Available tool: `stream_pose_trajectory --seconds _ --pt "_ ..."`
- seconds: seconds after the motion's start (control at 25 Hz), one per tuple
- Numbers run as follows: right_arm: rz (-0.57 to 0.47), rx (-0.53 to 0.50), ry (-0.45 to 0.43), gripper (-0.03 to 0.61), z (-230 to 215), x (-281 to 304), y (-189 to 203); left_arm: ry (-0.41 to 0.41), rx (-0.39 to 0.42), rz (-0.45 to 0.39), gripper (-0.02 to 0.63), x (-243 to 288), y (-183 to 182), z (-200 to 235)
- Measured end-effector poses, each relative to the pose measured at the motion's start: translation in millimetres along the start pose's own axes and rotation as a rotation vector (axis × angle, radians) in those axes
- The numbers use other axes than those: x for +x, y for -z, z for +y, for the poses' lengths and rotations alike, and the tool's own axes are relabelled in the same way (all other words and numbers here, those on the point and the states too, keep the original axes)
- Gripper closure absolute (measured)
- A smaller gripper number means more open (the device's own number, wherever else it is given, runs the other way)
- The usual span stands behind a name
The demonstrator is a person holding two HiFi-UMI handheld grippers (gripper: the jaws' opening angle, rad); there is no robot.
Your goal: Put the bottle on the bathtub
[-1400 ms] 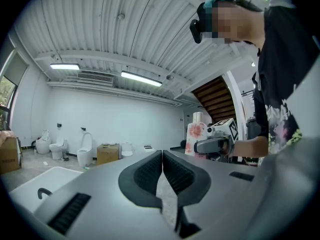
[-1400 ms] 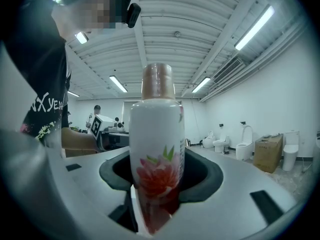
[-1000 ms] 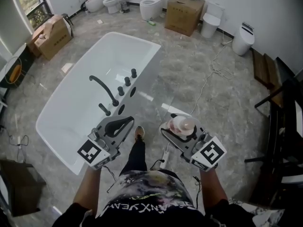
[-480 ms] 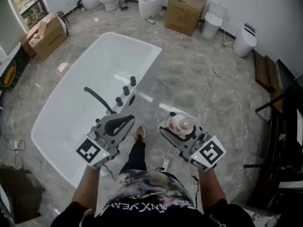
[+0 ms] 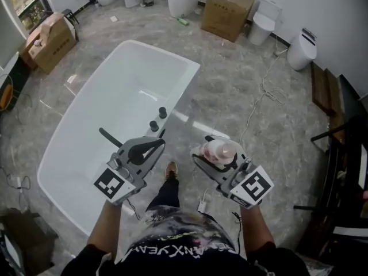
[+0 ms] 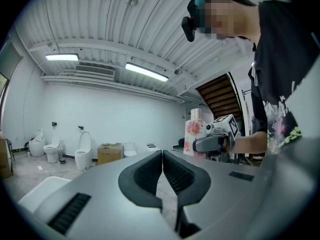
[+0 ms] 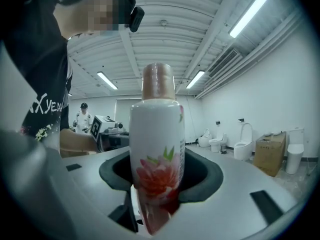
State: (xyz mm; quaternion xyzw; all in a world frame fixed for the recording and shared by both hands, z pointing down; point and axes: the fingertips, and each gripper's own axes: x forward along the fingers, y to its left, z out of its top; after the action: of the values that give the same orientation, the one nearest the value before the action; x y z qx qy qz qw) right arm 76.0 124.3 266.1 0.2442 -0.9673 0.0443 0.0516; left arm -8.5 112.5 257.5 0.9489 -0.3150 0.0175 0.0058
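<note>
The right gripper [image 5: 217,154] has its jaws clamped on the flowery white bottle [image 7: 156,154], which stands upright between them. The left gripper [image 6: 162,170] jaws are pressed together on nothing, and the bathtub [image 5: 80,131] is below and ahead of them.

**Gloss and matt around the tub**

The bathtub [image 5: 115,99] is smooth, glossy white, and its taps [image 5: 154,125] are matt black. The floor [image 5: 230,91] looks like polished, veined grey stone. The bottle [image 7: 156,134] is shiny white with a printed pink flower. The left tool [image 6: 162,159] and right tool [image 5: 215,154] are matt grey plastic with ribbed black pads [image 6: 147,174]. The box [image 5: 228,6] is plain brown cardboard.
</note>
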Motion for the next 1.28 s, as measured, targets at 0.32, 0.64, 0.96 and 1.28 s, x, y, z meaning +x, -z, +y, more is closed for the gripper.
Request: stream_pose_trajectory --seconds 0.32,0.64,0.96,1.28 --pt "0.017 0.012 0.018 0.356 -70 68 -13 0.012 -0.04 0.007 0.591 38 2 91" --pt "0.065 0.027 0.043 0.356 -121 126 -12 0.029 -0.084 0.013 0.592 63 13 167" --pt "0.08 0.035 0.043 0.356 -146 169 -11 0.036 -0.108 0.005 0.592 74 19 212" --pt "0.083 0.019 0.043 0.356 -170 199 -16 0.033 -0.105 -0.005 0.591 83 17 245"
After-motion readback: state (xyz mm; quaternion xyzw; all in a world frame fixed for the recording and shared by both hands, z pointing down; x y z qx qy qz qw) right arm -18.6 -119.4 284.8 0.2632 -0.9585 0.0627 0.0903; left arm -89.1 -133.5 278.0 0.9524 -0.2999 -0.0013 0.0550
